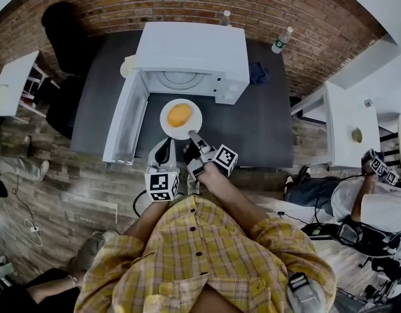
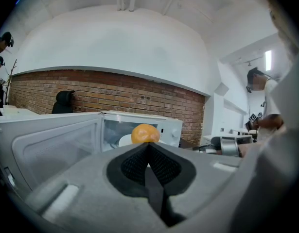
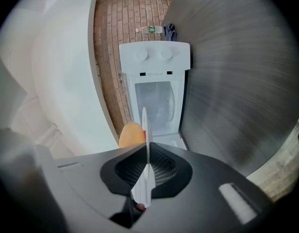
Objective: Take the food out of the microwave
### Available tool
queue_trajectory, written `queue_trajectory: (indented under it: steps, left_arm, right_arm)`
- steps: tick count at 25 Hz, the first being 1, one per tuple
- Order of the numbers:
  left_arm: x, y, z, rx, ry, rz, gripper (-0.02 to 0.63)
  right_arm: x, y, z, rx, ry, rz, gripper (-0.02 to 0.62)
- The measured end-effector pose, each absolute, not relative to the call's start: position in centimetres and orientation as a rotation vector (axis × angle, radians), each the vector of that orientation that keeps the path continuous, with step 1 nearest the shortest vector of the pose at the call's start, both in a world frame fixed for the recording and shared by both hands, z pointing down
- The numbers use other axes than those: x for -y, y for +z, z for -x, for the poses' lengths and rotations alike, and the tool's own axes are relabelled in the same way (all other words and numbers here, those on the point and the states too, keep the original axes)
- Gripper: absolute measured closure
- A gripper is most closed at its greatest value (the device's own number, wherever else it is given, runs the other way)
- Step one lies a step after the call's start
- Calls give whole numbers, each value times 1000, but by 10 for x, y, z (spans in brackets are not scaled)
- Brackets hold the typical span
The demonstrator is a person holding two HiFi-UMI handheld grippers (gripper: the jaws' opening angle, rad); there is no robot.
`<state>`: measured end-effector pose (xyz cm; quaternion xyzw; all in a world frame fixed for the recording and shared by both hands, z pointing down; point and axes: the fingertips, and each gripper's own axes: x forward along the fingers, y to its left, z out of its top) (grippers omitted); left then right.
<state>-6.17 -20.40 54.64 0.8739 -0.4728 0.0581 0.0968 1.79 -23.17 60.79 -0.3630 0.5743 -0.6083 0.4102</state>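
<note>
Toward the counter's point(image 1: 265, 129) front edge, the head view shows food point(image 1: 179, 115) on a plate point(image 1: 166, 124) before the open microwave point(image 1: 190, 51). In the left gripper view, the left tongs point(image 2: 149, 148) are together, empty. In the right gripper view, the right tongs point(image 3: 146, 147) clamp the plate's rim.

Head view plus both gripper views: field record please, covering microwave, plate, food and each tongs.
microwave: on the dark table, no plate inside
door: swung fully open
plate: white, outside, in front of the microwave opening, over the table
plate resting or lifted: cannot tell
food: orange, rounded, on the plate
right tongs: shut on the plate's near rim
left tongs: shut, nothing between them, beside the right tongs, short of the plate
</note>
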Motion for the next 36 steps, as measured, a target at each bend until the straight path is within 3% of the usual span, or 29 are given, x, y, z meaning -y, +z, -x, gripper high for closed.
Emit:
queue_trajectory:
  steps: [36]
  left_arm:
    - [194, 529, 63, 1394, 124, -2638, 607]
  right_arm:
    - [212, 582, -19, -1486, -1489, 940, 578]
